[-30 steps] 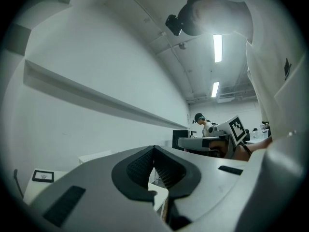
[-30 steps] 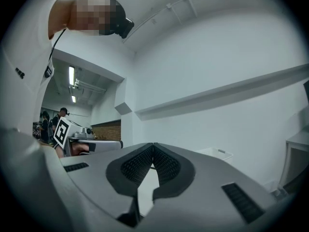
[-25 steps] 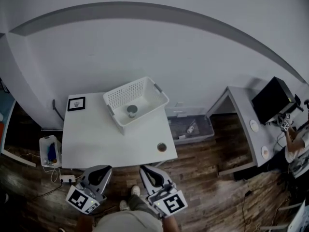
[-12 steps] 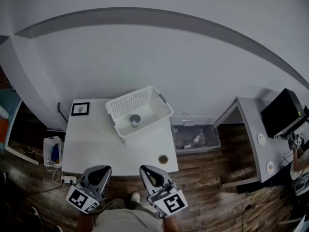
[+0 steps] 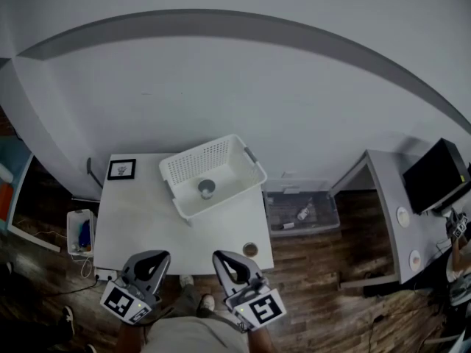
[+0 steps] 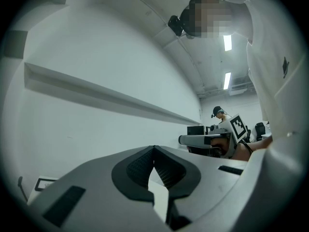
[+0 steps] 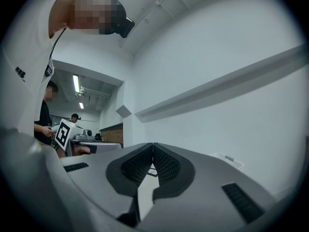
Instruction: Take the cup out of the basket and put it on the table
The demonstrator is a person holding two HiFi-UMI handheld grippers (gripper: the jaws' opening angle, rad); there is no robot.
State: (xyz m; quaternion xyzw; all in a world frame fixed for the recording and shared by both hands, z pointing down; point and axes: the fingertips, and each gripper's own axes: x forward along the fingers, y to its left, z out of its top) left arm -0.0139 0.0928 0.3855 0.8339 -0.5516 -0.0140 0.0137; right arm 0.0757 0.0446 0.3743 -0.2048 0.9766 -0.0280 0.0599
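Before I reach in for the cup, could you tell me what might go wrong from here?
Both the left gripper and the right gripper are shut; unopened, they might tip the cup. The basket sits by the right edge of the table, so a jaw catching its wall could drag it off. The small brown disc near the front corner could be swept off.

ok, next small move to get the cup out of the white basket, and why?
Probably carry the right gripper forward over the white table toward the white perforated plastic basket. Its jaws are shut on nothing, at the table's near edge, and the small grey cup in the basket lies nearer it than the left gripper.
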